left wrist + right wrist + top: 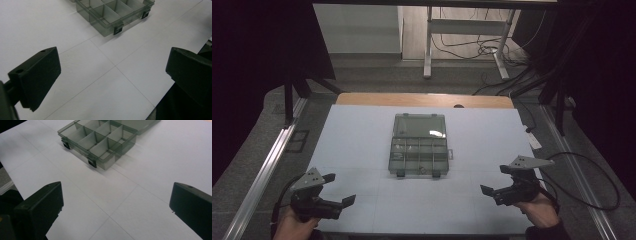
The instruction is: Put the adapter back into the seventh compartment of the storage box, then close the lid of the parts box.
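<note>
— What can you see past your jaws?

— On my left gripper (338, 189) the jaws stand wide apart with nothing between them but bare white surface (82, 75). My right gripper (495, 180) is the same: jaws released, spread wide, gripping nothing and touching nothing.

— Anything cut off?

— In the left gripper view the box (113, 12) runs off the top edge, so I get only its near compartments and two black latches. The right jaw there is partly lost at the frame's edge, against a dark patch beyond the surface. In the right gripper view the box (105, 138) is also clipped at the top; its lid is barely in frame. I can't make out whether the compartments hold anything; they look bare, but the tinted plastic is dim.

— Where is the box relative to you?

— Well ahead of both grippers. From the high view the box (418, 146) lies in the middle of the surface (362, 130), lid open and laid flat on the far side, latches facing me. My grippers sit near the front edge, one at each corner, both angled inward toward it and well apart from it.

— Your hands?

— My left hand (294, 225) and right hand (541, 211) are cropped by the bottom edge.
</note>
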A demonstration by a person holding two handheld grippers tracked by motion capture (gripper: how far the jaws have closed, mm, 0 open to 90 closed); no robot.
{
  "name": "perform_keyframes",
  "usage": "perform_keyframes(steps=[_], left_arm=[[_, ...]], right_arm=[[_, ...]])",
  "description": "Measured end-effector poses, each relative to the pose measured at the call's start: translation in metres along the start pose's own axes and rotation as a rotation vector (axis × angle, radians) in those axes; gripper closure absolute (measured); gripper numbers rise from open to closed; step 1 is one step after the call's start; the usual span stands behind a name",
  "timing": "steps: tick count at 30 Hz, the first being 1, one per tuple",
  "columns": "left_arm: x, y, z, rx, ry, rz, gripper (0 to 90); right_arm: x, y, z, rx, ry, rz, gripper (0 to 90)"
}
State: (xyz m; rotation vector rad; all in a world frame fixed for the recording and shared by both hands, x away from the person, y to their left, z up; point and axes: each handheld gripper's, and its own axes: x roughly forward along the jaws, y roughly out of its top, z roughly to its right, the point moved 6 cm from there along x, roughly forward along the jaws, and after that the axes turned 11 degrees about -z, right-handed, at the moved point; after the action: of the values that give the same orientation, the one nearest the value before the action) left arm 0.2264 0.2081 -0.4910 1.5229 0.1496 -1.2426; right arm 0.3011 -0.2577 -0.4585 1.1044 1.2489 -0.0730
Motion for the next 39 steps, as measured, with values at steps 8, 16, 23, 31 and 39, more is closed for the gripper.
perform_keyframes(steps=[8,16,23,31,39], left_arm=[[0.0,0.0,0.0,-0.003,0.004,-0.001,0.1],[0.0,0.0,-0.001,-0.006,0.005,-0.002,0.0],[0.0,0.0,0.0,-0.009,0.003,-0.004,0.0],[0.002,0.0,-0.001,-0.011,0.011,-0.016,0.0],[0.002,0.002,0.0,0.002,0.006,-0.023,0.0]], right_arm=[[-0.01,-0.014,0.008,0.042,-0.062,0.009,0.0],[-0.014,-0.028,0.011,0.076,-0.095,-0.014,0.0],[-0.014,-0.032,0.011,0.078,-0.115,-0.019,0.0],[-0.013,-0.032,0.011,0.074,-0.116,-0.025,0.0],[-0.013,-0.031,0.01,0.067,-0.11,-0.023,0.0]])
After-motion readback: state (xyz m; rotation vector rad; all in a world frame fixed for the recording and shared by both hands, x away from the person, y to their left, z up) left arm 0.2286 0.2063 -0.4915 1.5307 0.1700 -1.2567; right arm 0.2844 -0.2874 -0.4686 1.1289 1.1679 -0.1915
